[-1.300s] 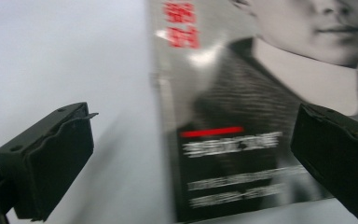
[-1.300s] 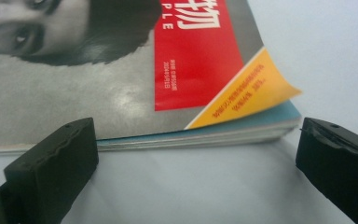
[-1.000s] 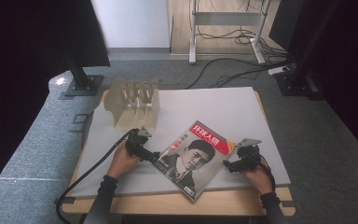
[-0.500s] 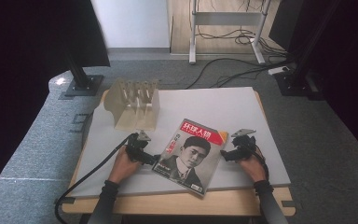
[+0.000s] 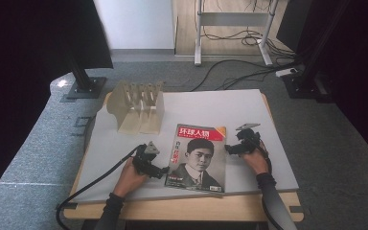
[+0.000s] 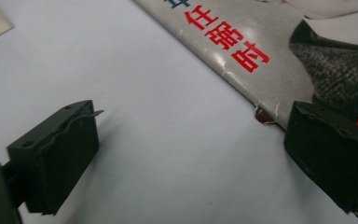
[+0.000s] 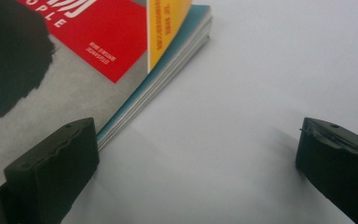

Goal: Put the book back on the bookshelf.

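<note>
A magazine with a portrait cover and a red title band lies flat on the grey table top, nearly square to the front edge. My left gripper sits at its lower left edge. In the left gripper view this gripper is open, one jaw on bare table and the other over the worn spine of the magazine. My right gripper is at the magazine's right edge. In the right gripper view it is open, straddling the page edge of the magazine.
A pale wooden slotted rack stands at the back left of the table. Cables trail from both grippers over the front edge. Black stands and floor cables lie beyond the table.
The magazine has turned from a tilted pose to nearly straight. My right gripper moved forward and inward to its right edge. My left gripper shifted slightly along its left edge.
</note>
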The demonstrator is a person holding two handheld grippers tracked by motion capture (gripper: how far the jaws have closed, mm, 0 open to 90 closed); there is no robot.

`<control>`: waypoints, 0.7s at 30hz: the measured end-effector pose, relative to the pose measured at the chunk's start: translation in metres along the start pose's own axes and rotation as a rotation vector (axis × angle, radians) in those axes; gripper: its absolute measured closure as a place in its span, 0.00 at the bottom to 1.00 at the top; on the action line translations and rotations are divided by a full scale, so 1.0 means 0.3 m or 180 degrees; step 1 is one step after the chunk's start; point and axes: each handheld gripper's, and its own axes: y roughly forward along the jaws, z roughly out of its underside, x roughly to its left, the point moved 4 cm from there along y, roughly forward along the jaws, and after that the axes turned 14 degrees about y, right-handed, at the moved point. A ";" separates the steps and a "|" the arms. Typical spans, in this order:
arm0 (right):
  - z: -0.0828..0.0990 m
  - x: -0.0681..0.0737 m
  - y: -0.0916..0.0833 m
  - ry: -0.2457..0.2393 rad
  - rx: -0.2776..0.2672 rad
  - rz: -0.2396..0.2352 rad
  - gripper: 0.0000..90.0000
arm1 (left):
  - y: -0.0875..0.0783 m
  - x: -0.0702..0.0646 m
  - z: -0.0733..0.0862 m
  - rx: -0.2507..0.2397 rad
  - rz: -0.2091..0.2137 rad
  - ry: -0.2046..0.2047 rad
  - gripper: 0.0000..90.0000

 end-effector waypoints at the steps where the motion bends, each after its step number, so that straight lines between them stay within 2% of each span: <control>1: -0.007 -0.001 0.005 -0.0003 0.0001 0.0003 0.00 | 0.001 -0.007 -0.002 0.0004 0.0023 0.0025 0.01; 10: -0.061 -0.001 0.048 -0.0004 0.0012 0.0061 0.00 | 0.014 -0.077 -0.033 -0.0024 0.0177 0.0203 0.00; 17: -0.092 -0.001 0.076 0.0001 -0.0020 0.0077 0.00 | 0.028 -0.124 -0.059 -0.0050 0.0249 0.0281 0.00; 21: -0.107 -0.002 0.092 0.0026 0.0008 0.0023 0.00 | 0.032 -0.137 -0.066 -0.0074 0.0262 0.0295 0.00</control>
